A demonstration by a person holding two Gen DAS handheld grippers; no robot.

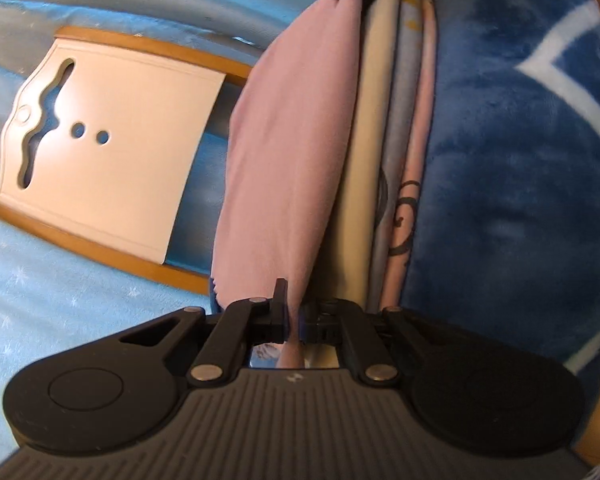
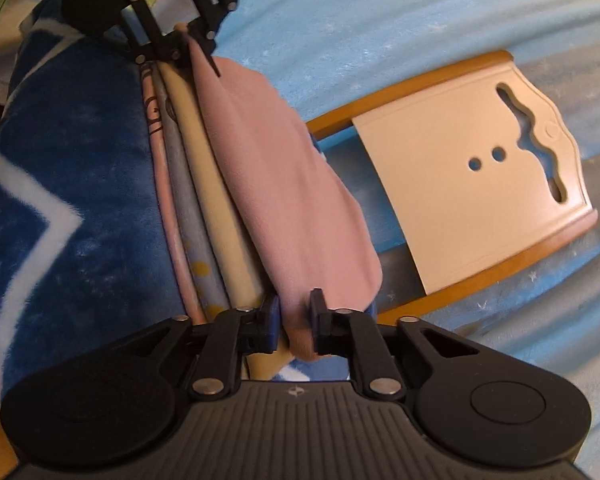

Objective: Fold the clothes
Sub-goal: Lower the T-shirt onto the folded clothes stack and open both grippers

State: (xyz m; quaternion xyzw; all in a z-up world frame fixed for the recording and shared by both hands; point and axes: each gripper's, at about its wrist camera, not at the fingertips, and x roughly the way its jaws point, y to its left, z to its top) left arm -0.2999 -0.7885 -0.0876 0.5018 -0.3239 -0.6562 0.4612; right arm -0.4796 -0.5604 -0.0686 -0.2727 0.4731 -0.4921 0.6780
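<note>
Light blue star-printed bedding (image 1: 40,292) covered the bed under everything, with a grey band running across it. On it lay a white folding board (image 1: 108,148) with orange-brown side rails, a wavy slot and two round holes cut through its panel.

A pink garment (image 1: 284,152), soft, plain and smooth, was stretched between the two grippers as a folded length, hanging in a loose bulge between them with its lower edge overlapping the near end of the board. The left gripper (image 1: 294,320) had its fingers clenched on one end of the pink cloth, which passed between them. The right gripper (image 2: 294,322) pinched the other end the same way, a fold of pink bunched between its blue-padded fingers (image 2: 271,320).

Just beside the garment, touching it along its length, stood a stack of folded clothes (image 1: 396,160) seen edge-on: cream, grey-blue with yellow dots, and pale pink with dark swirls. Against that stack lay a plush dark blue blanket (image 1: 512,184) with white lines.
</note>
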